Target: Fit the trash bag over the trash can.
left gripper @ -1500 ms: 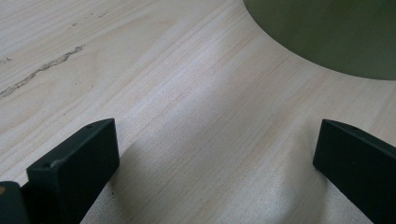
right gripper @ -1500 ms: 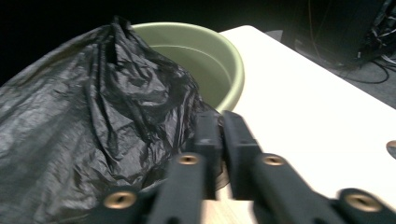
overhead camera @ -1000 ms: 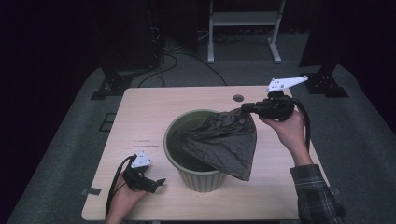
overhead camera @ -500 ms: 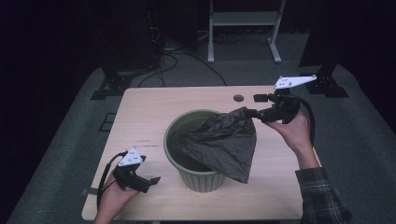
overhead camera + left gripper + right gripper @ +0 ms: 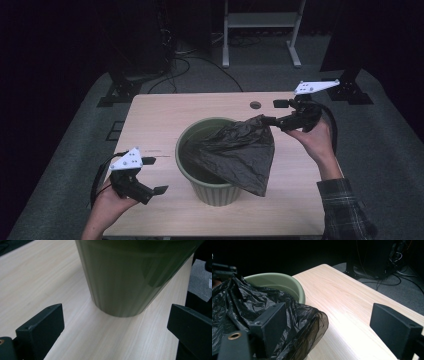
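A green bin (image 5: 212, 165) stands at the middle of a pale wood-grain table (image 5: 165, 115). Its shape is round and tapering, wider at the rim than at the foot, with faint vertical ribs down its smooth wall. A black bag (image 5: 240, 152) of thin, crinkled, slightly see-through plastic lies across the bin's right half and spills over the front rim, hiding that part of the opening and most of the inside. The bag's top corner is drawn up into a peak toward the right gripper (image 5: 276, 113), held above the table's right side. In the high view one jaw tip touches that peak, but whether the bag is caught there is hard to make out. In the right gripper view the jaws stand wide apart with bare table between them, and the bag bunches behind and beside the left jaw.

The left gripper (image 5: 152, 175) rests low at the front left of the table, near the bin but apart from it, its jaws spread. In the left gripper view the bin's upper part is cut off by the frame, and the jaws frame the foot of the bin with nothing between them.

A small dark round spot (image 5: 255, 105) sits on the far side of the table; what it is cannot be told. Beyond the table the room is dark.
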